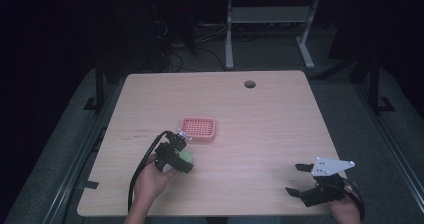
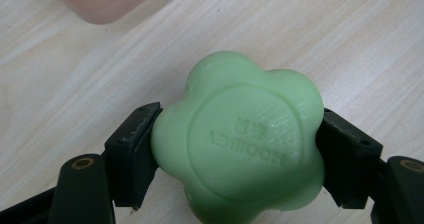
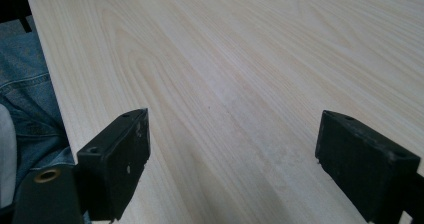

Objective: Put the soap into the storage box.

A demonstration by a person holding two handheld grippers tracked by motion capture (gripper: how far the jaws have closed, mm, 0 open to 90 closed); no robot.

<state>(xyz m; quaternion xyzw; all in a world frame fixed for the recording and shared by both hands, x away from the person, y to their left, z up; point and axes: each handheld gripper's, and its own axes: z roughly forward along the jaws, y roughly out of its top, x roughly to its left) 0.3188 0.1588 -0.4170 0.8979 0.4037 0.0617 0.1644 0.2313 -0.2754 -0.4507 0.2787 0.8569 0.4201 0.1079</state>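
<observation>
We see the left gripper pinching a green flower-shaped soap bar just above the light wooden table, near a pink plastic grid-topped soap tray. Right gripper hovers at the table's near right corner, jaws spread wide, nothing between them.

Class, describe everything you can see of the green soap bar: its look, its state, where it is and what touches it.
The green soap bar is pale green, flower-shaped with rounded lobes, and looks waxy and smooth. A raised circle on its face holds embossed lettering, too faint to read. The left gripper is shut on it, one black jaw pressing each side. It sits just above or on the wooden table, near the pink slotted tray.
</observation>
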